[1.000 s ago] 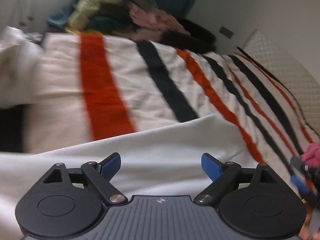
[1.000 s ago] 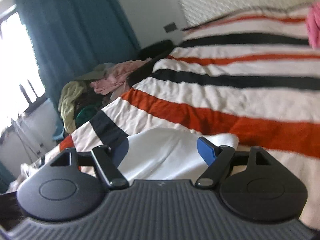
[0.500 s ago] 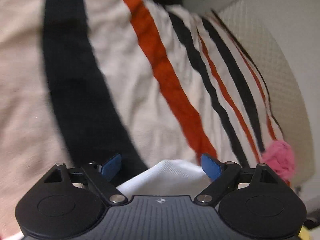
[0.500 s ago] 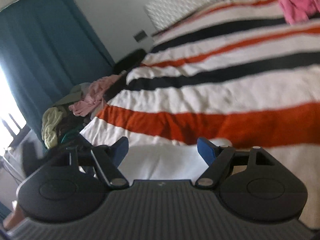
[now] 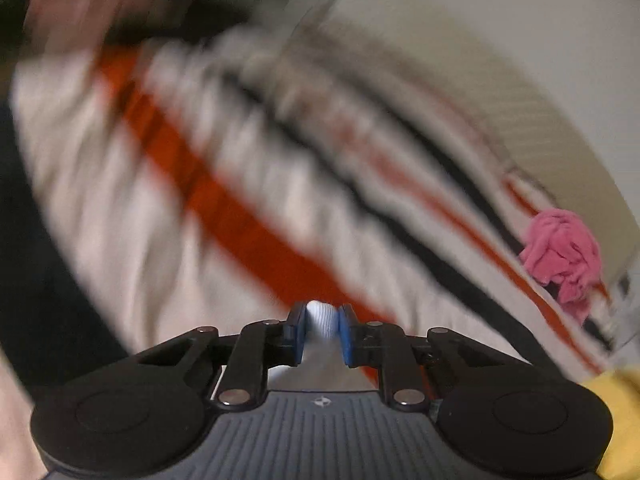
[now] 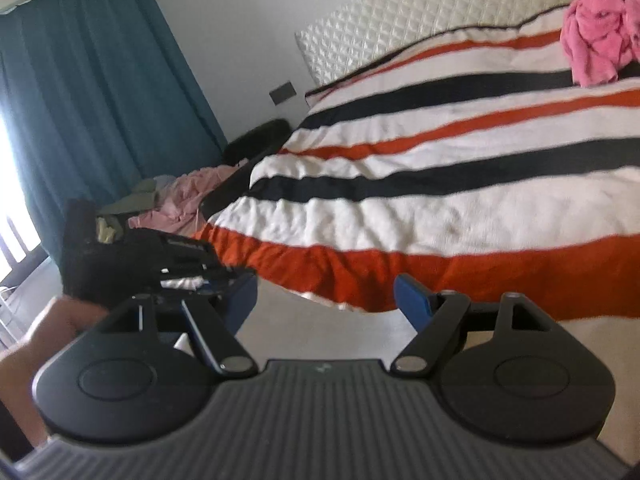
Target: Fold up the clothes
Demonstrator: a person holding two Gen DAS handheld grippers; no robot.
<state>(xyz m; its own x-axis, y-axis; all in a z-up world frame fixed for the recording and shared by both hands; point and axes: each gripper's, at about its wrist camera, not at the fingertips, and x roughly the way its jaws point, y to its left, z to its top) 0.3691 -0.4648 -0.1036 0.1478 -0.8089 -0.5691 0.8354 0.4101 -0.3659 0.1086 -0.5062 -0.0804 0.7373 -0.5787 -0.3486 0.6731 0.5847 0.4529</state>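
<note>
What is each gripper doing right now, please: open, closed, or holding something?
Left gripper: its fingers have just closed on a fold of the white garment.
Right gripper: open, holding nothing; white cloth lies below it.

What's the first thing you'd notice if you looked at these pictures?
The big striped blanket with orange and black bands, spread over the whole bed. Next, the pink clothes bunched near the headboard, and the left claw, whose jaws have just been closing, pinching a fold of white cloth.
</note>
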